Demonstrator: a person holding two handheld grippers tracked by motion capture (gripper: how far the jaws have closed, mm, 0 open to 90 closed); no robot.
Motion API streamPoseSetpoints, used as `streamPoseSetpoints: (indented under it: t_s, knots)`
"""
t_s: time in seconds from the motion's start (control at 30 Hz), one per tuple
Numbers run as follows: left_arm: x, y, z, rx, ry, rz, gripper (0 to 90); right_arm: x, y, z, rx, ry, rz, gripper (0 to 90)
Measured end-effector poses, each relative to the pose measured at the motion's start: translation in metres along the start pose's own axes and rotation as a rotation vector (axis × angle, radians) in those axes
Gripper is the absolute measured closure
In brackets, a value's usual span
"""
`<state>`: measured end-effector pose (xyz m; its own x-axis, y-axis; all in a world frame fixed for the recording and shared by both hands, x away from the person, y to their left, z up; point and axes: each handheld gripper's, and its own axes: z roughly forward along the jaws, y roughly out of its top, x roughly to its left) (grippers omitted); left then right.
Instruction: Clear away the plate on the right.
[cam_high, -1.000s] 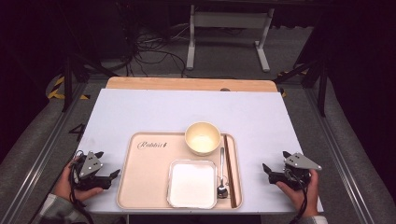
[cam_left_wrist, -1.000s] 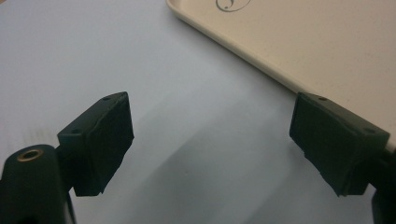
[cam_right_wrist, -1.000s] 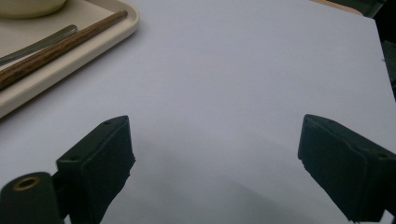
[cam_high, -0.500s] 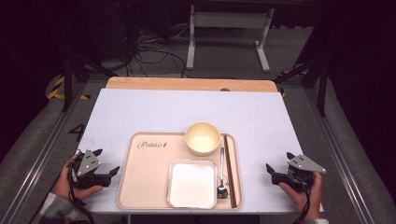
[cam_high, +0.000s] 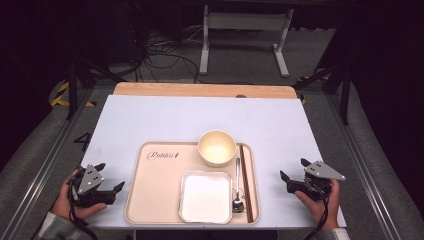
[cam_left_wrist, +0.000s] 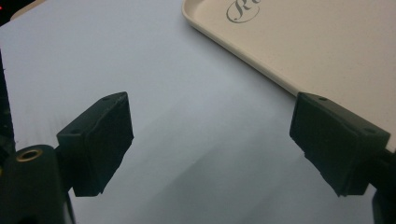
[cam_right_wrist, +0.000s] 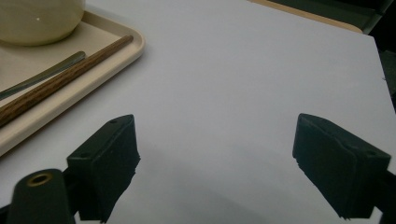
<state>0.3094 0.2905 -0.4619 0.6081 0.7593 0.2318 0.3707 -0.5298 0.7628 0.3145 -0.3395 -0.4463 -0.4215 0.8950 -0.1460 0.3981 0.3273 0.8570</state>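
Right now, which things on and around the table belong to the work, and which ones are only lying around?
Belong to the work:
tray
bowl
square dish
spoon
chopsticks
left gripper, open
right gripper, open

Lying around:
floor cables
metal stand behind the table

Beige tray (cam_high: 155, 200) with dark script lettering, cream bowl (cam_high: 217, 148), white dish (cam_high: 206, 197), brown chopsticks (cam_high: 245, 180), pale lilac worktop (cam_high: 150, 120).
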Motion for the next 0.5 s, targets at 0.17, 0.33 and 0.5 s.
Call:
streamPoseSetpoints:
  t_s: [0.17, 0.33, 0.5]
  knots:
    - [0.0017, -0.0006, -0.0009, -0.010, -0.003, -0.014, 14.1, 0.0011, 0.0009, 0.0012, 0.002, 0.006, -0.006, 14.1]
    - [0.0034, -0.0007, -0.0008, -0.020, -0.010, -0.024, 14.1, -0.0016, -0.0003, 0.0003, 0.001, 0.008, 0.006, 14.5]
    - [0.0050, -0.0002, -0.0008, -0.025, -0.011, -0.048, 14.2, -0.0015, -0.0001, -0.0010, -0.006, -0.004, 0.007, 13.6]
